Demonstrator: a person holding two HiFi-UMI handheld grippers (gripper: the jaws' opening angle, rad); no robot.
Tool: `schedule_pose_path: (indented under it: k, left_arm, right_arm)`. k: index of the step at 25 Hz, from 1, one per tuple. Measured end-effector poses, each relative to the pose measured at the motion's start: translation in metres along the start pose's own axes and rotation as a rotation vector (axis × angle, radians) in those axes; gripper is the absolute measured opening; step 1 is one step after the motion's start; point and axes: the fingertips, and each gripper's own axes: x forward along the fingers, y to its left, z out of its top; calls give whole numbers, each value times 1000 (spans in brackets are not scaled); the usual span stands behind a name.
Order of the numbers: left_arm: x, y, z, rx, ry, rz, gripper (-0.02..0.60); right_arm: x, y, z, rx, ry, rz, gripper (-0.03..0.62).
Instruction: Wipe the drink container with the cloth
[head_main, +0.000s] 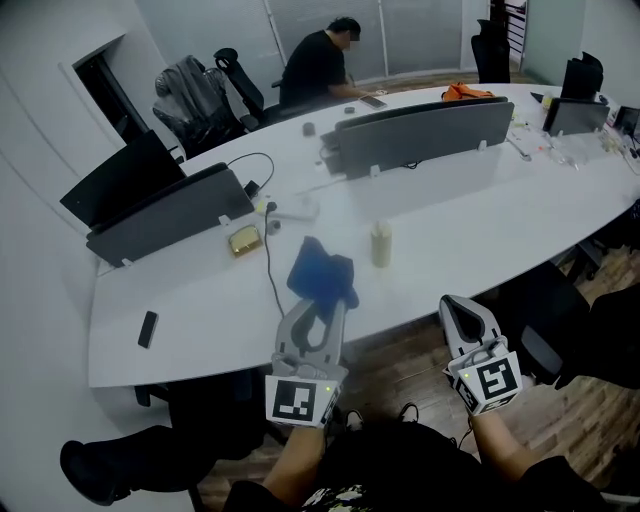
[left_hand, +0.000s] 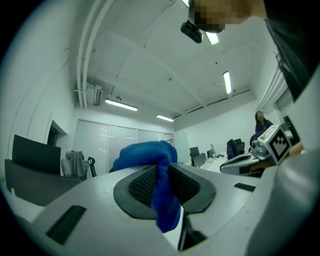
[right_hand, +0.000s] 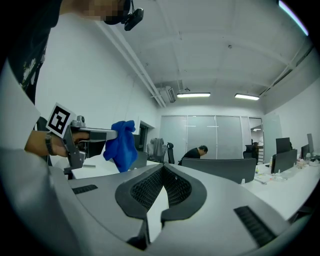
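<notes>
A blue cloth (head_main: 320, 272) hangs from my left gripper (head_main: 326, 300), which is shut on it in front of the table's near edge. In the left gripper view the cloth (left_hand: 159, 190) is pinched between the dark pads and bunches over the tips. A small pale drink bottle (head_main: 381, 244) stands upright on the white table (head_main: 460, 220), just right of the cloth and beyond it. My right gripper (head_main: 458, 312) is shut and empty, held lower right of the bottle, off the table's edge. In the right gripper view its jaws (right_hand: 163, 170) meet, and the cloth (right_hand: 121, 145) shows at left.
Grey desk dividers (head_main: 425, 132) run along the table's middle. A golden box (head_main: 244, 240), a black cable (head_main: 268, 250) and a dark phone (head_main: 147, 328) lie on the left part. A person (head_main: 320, 65) sits at the far side. Office chairs (head_main: 195, 95) stand behind.
</notes>
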Motion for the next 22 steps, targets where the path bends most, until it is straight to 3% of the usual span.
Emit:
schedule_pose_path:
  k: [7, 22]
  left_arm:
    - [1, 3, 3, -1, -5, -39, 66]
    - [14, -1, -2, -2, 2, -30, 66]
  right_arm:
    - [2, 5, 8, -6, -9, -33, -2]
    - [8, -7, 4, -16, -1, -29, -2]
